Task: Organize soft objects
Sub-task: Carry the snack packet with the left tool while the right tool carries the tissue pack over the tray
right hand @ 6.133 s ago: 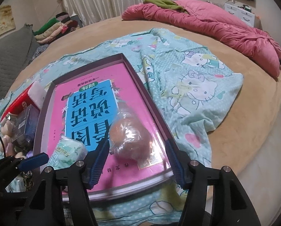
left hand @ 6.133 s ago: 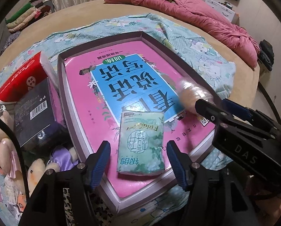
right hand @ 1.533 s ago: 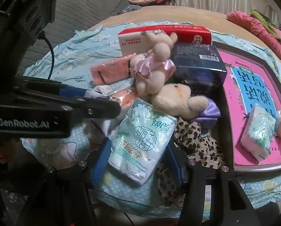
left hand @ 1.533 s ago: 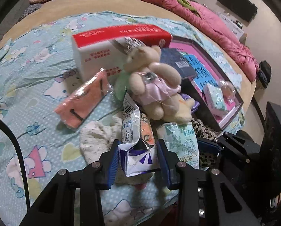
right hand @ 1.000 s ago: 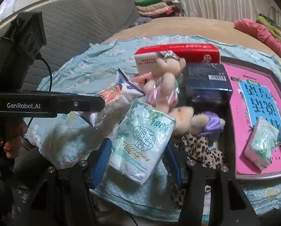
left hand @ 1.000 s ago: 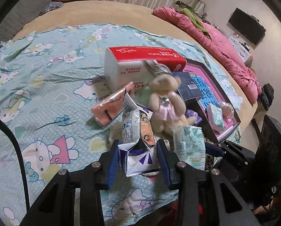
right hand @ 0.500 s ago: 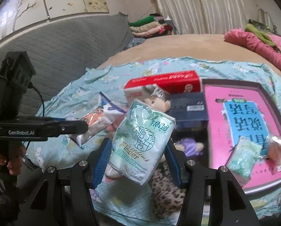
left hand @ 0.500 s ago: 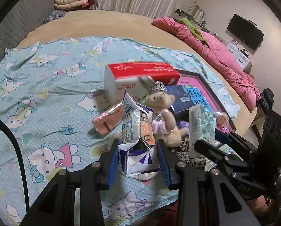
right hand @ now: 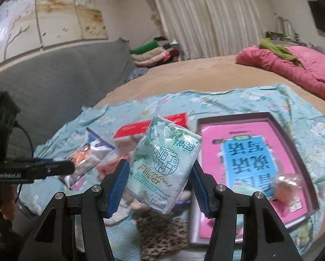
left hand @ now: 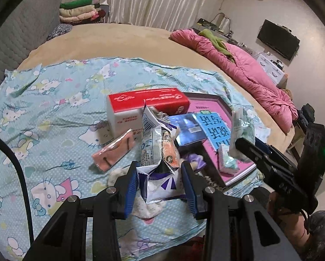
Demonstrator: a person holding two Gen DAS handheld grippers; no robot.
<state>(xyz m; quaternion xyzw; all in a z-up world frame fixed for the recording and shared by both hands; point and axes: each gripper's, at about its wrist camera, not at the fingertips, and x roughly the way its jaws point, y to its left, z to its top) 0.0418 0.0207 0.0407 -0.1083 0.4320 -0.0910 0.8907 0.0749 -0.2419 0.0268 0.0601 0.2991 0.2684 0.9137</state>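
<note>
left tool [left hand: 160, 181] pinching snack bag [left hand: 157, 150], lifted higher | right tool [right hand: 159, 188] pinching tissue pack [right hand: 164, 163], raised off pile

A round tan bed [left hand: 127, 41] carries everything. A light blue cartoon-cat sheet [left hand: 53, 100] is spread over its near part, and a crumpled pink quilt [left hand: 245, 65] lies along the far right edge. On the sheet, from left to right: a small pink packet [left hand: 113, 152], a red and white tissue box [left hand: 140, 106] just beyond it, a dark blue box [left hand: 188, 130], and a shallow tray [left hand: 225, 106] holding a pink book [right hand: 258, 152]. A leopard-print cloth [right hand: 162, 235] lies near the tray's left side
</note>
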